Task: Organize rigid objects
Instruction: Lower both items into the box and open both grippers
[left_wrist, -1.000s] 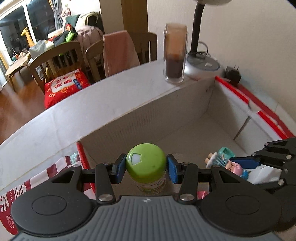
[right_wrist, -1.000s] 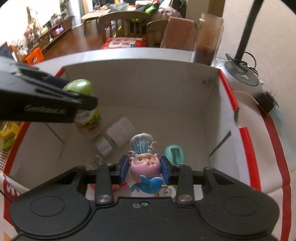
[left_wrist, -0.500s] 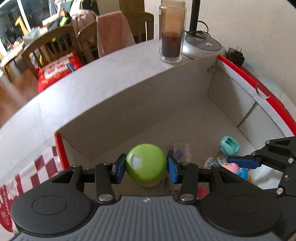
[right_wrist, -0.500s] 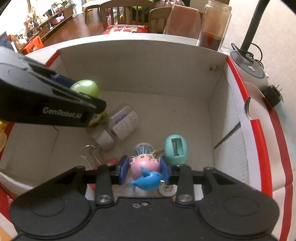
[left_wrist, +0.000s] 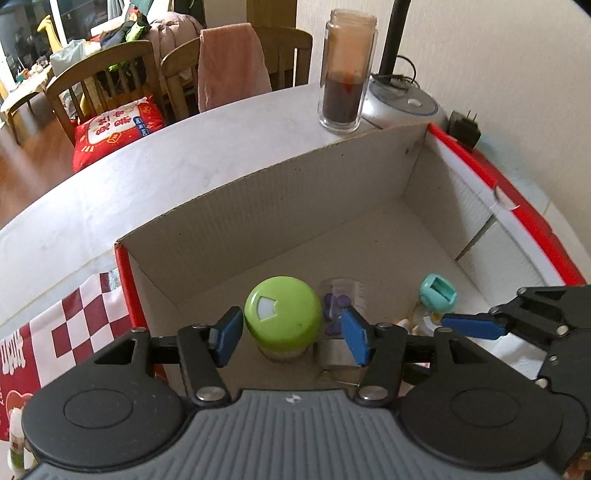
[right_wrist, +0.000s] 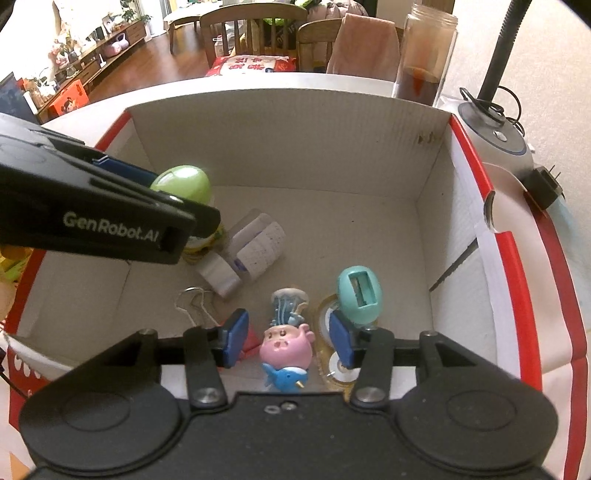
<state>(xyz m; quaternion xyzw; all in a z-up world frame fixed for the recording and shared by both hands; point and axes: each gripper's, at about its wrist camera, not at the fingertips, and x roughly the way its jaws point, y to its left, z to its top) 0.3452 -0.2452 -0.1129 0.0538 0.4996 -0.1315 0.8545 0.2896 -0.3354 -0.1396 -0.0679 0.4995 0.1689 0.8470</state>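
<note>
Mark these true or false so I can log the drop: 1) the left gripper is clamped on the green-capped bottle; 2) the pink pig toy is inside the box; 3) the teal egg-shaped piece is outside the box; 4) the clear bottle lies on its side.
1) False. The left gripper has just been opening; its pads stand clear of the green-capped bottle, which stands on the floor of the box.
2) True. The pink pig toy lies in the box between the open jaws of the right gripper.
3) False. The teal egg-shaped piece is inside the box.
4) True. The clear bottle lies on its side.
</note>
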